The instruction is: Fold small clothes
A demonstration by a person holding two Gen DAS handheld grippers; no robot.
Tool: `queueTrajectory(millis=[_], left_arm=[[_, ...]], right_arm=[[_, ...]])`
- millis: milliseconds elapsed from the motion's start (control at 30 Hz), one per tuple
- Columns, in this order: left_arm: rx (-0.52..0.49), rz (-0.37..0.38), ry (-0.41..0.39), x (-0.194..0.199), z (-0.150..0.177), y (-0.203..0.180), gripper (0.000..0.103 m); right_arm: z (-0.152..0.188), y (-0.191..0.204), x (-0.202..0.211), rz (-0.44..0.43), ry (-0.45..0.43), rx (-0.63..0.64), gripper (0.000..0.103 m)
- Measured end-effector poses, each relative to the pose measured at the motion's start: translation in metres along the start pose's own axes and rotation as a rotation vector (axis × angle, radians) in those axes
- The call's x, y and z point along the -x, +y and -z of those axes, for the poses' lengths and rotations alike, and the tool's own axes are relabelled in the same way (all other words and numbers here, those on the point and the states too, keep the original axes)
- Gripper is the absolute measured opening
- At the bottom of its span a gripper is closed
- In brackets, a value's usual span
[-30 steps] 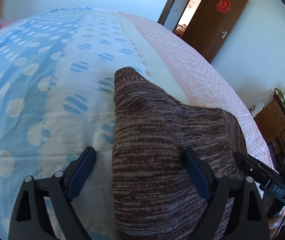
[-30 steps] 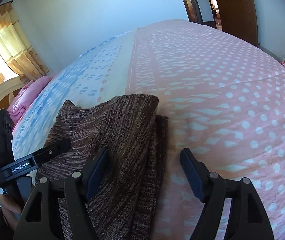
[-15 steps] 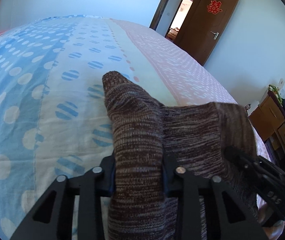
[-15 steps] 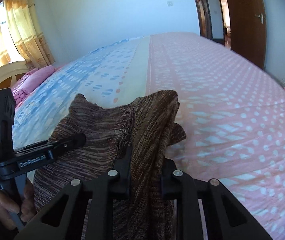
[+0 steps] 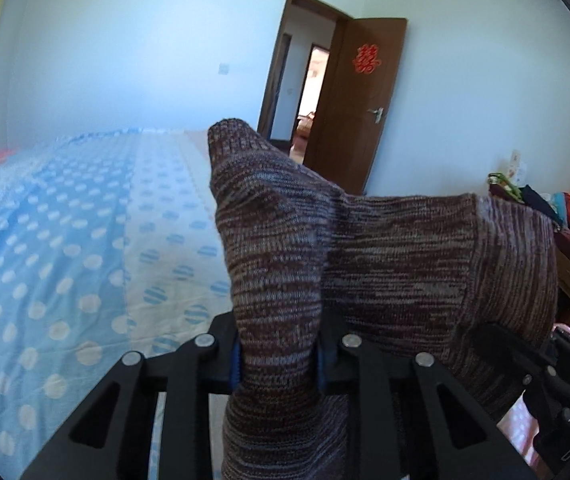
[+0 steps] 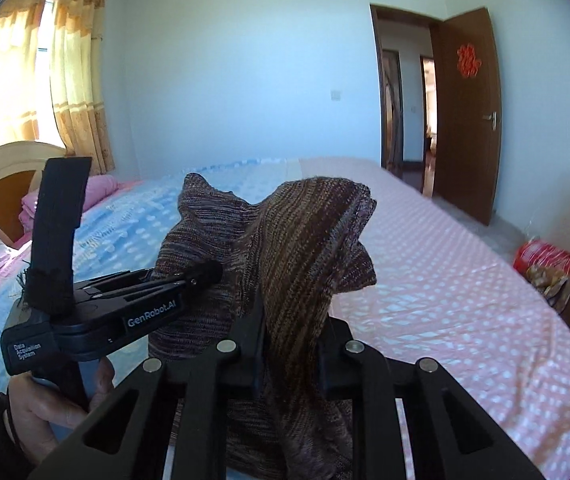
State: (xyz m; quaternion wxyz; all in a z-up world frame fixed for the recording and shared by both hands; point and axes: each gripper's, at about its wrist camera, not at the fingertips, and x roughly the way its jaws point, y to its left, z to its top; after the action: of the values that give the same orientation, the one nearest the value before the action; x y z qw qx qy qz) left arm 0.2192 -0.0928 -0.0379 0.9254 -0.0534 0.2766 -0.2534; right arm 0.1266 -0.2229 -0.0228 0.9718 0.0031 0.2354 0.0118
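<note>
- The garment (image 5: 365, 264) I hold is coarse marled knit, brown and grey, matt and ribbed.
- My gripper frames look like matt black plastic with shiny metal pins.
- The bed cover (image 6: 465, 280) is soft printed cloth.
- The door (image 5: 361, 96) is smooth brown wood.

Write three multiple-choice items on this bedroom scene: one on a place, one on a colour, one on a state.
1. Where is the brown knit garment?
A. flat on the floor
B. lifted above the bed, held by both grippers
C. hung on the door

2. What colour is the ornament on the open wooden door?
A. red
B. green
C. black

3. How is the left gripper?
A. wide open, nothing between its fingers
B. out of view
C. shut on the knit

Key: 1 B, as the knit rises from the left gripper and the right gripper with the bedspread behind it. 2 A, red on brown wood. 3 C, the fingers press the fabric from both sides.
</note>
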Motion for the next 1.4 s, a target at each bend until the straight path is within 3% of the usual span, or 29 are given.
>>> queueTrajectory(millis=[233,433,600,900,967,1067,1133,1200,1300,1400], left_arm=[[-0.067,0.075,-0.004,0.048,-0.013,-0.033,0.027],[-0.101,0.156,0.086,0.018,-0.005,-0.067,0.027],[-0.075,0.184,0.185,-0.049,0.014,-0.090,0.027],[-0.125,0.118,0.296,-0.159,0.043,-0.123,0.029],[-0.148,0.086,0.315,-0.172,0.050,-0.127,0.032],[-0.120,0.059,0.339,-0.178,0.051,-0.122,0.055],[-0.080,0.042,0.358,-0.179,0.046,-0.113,0.075],[-0.028,0.059,0.389,-0.177,0.045,-0.100,0.076],[-0.053,0.048,0.380,-0.155,0.046,-0.093,0.076],[-0.112,0.006,0.344,-0.124,0.049,-0.093,0.076]], right_arm=[[-0.008,0.007,0.083,-0.014,-0.081,-0.063,0.020],[0.001,-0.021,0.112,0.019,-0.076,-0.122,0.020],[0.021,-0.068,0.088,0.088,-0.004,-0.196,0.020],[0.058,-0.157,-0.006,0.288,0.159,-0.252,0.020],[0.066,-0.173,-0.026,0.322,0.201,-0.287,0.020],[0.076,-0.188,-0.045,0.351,0.274,-0.333,0.021],[0.079,-0.198,-0.045,0.369,0.293,-0.383,0.039],[0.075,-0.205,-0.033,0.413,0.259,-0.413,0.043],[0.076,-0.214,-0.007,0.483,0.202,-0.450,0.043],[0.069,-0.190,0.025,0.496,0.160,-0.331,0.042]])
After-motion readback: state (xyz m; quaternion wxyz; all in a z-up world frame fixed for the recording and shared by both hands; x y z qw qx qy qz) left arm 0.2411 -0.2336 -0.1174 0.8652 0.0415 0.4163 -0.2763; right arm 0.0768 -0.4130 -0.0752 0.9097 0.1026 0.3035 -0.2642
